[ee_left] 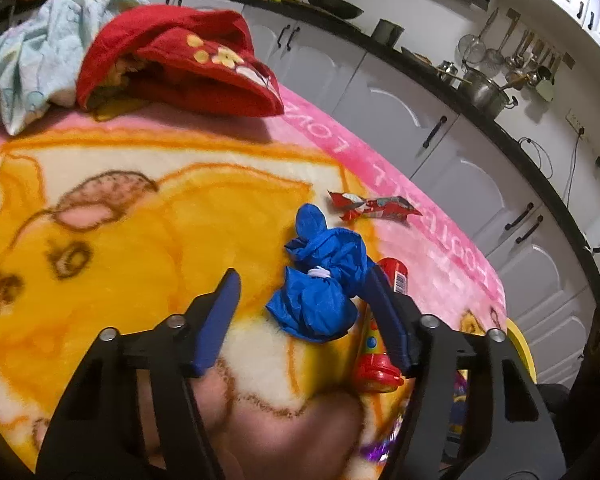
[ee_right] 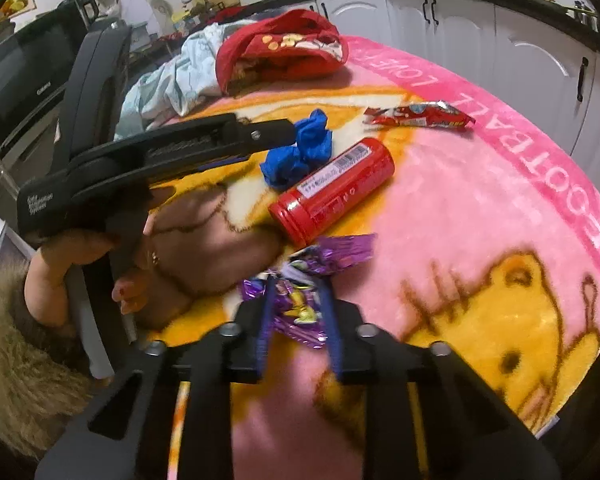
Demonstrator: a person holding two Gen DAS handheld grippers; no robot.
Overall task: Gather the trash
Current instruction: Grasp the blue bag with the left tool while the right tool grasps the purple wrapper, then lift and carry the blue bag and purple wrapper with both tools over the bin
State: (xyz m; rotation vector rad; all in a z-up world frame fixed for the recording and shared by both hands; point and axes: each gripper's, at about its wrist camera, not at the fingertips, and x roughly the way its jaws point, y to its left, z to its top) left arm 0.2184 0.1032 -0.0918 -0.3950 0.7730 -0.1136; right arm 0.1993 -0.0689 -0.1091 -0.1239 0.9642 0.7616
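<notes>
Left wrist view, blanket (ee_left: 100,248): you work over a plush pink and yellow cartoon blanket that covers the whole surface; its pile is soft, so a low jaw could snag the nap along with the trash
Clothes: a red garment (ee_left: 180,60) and a pale blue cloth (ee_left: 40,52) lie at the far end, well apart from the trash; leave them
Red bottle (ee_right: 332,188): it lies on its side, barcode up, between the two hands; it is round, so a nudge from either tool could roll it off toward the edge
Blue wad (ee_left: 320,280): crumpled blue plastic with a white tie at its middle; it sits between the fingers of your left gripper (ee_left: 304,280); the far finger touches it, the near finger stands clear, so it is not yet gripped; if you lift now it will likely slip out
Purple wrapper (ee_right: 300,296): shiny, crinkled foil, lying just short of the bottle's cap; your right gripper (ee_right: 298,300) has its jaws clenched on it; the hold looks to be on a thin fold, so a quick pull could tear it or let it slide free
Red wrapper (ee_right: 416,117): a flat, torn snack packet, farther out near the pink border, untouched
Crowding: your hands are close together; a crossing move could knock one tool into the other
</notes>
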